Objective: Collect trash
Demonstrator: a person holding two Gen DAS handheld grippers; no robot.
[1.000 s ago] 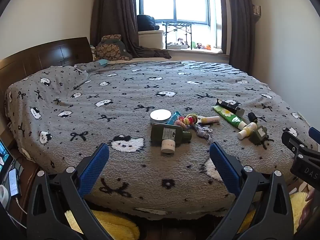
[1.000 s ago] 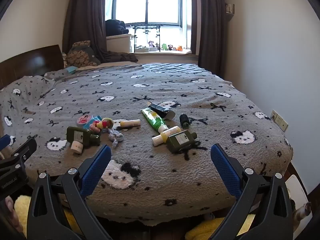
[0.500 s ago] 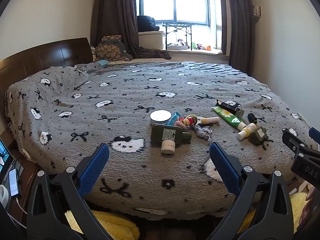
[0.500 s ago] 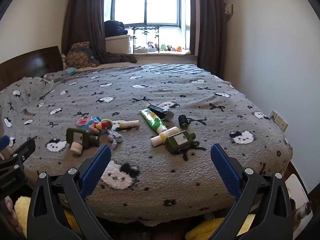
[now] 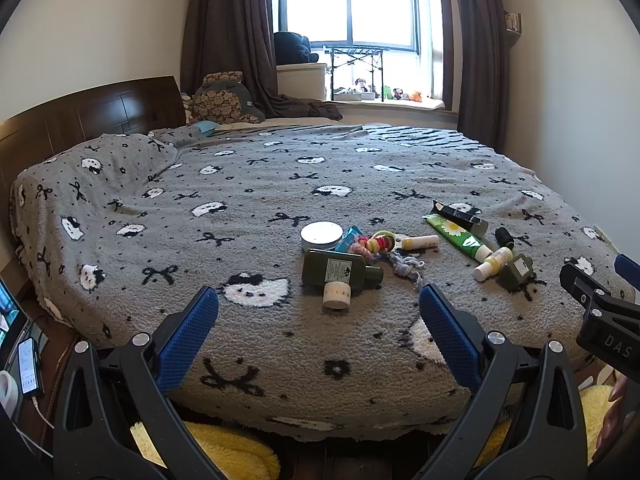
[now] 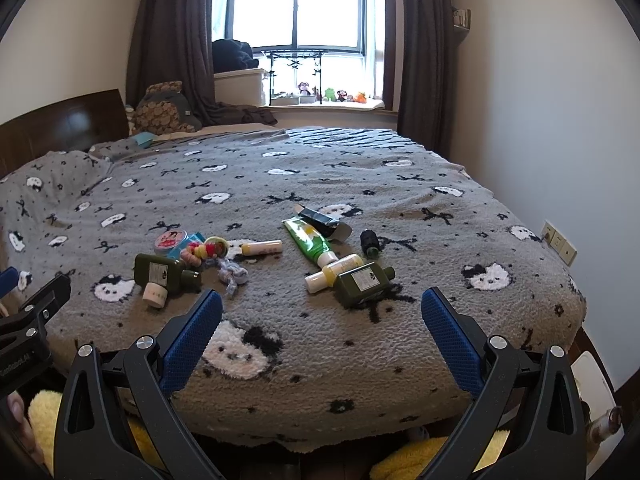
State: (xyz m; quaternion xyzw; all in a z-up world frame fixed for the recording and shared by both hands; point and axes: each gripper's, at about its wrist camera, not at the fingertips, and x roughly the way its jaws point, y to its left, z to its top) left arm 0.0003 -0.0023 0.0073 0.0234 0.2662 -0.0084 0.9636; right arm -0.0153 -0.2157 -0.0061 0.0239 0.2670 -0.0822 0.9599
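Trash lies scattered on the grey patterned bed (image 5: 240, 184): a dark green bottle (image 5: 340, 272) with a small white jar (image 5: 337, 295) in front of it, a round tin (image 5: 322, 235), a colourful hair-tie bundle (image 5: 378, 242), a green tube (image 5: 458, 237), a black box (image 5: 460, 213), and a smaller green bottle (image 6: 362, 282). My left gripper (image 5: 318, 332) is open and empty near the bed's front edge, short of the dark green bottle. My right gripper (image 6: 322, 334) is open and empty, in front of the smaller green bottle.
A yellow fluffy rug (image 5: 208, 444) lies on the floor under the grippers. A phone (image 5: 29, 366) sits at the far left on a bedside stand. A wooden headboard (image 5: 92, 116) stands at the left. A wall with a socket (image 6: 560, 242) runs along the bed's right side.
Both grippers have crept slightly toward the bed; the right view has shifted a little. Both stay open and empty. The objects have not moved.
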